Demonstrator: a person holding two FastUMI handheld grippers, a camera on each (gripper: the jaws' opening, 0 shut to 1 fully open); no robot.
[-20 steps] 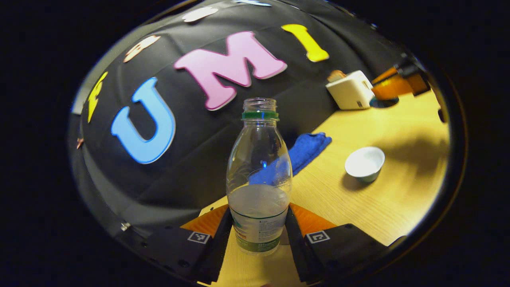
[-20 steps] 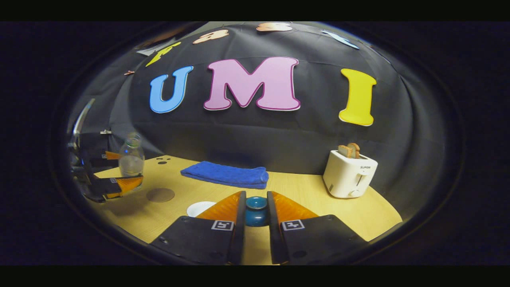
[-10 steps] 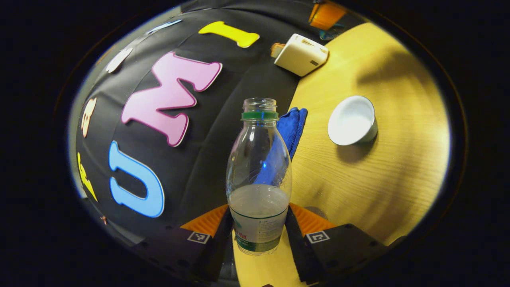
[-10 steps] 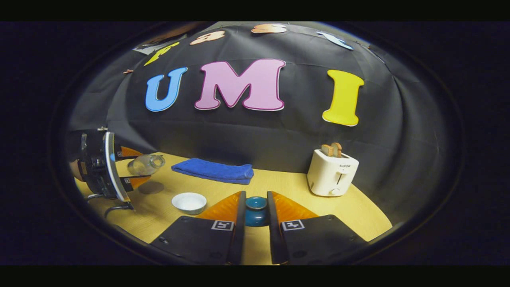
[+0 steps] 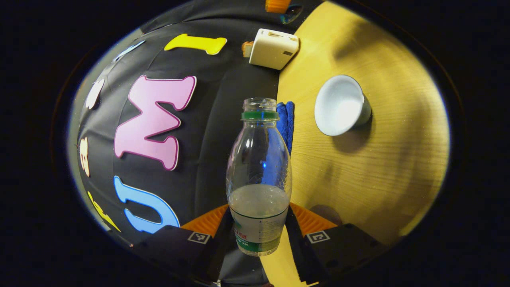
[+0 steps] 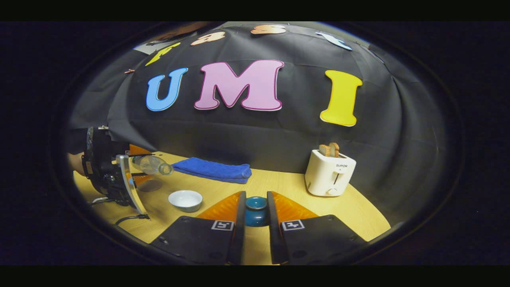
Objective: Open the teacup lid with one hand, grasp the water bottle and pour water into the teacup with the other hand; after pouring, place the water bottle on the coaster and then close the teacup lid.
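The left gripper [image 5: 259, 235] clamps the open water bottle [image 5: 259, 175], tipped sideways above the teacup [image 6: 185, 199], near the coaster [image 6: 149, 185]. The right gripper [image 6: 255, 223] clamps the lid [image 6: 255, 210] beside the teacup.

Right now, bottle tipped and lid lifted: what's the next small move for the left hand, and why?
Probably carry the bottle a little further so its mouth hangs over the teacup, then tip more. It lies nearly level in the left gripper, its mouth up and left of the cup, with no water flowing. The right gripper holds the lid clear.
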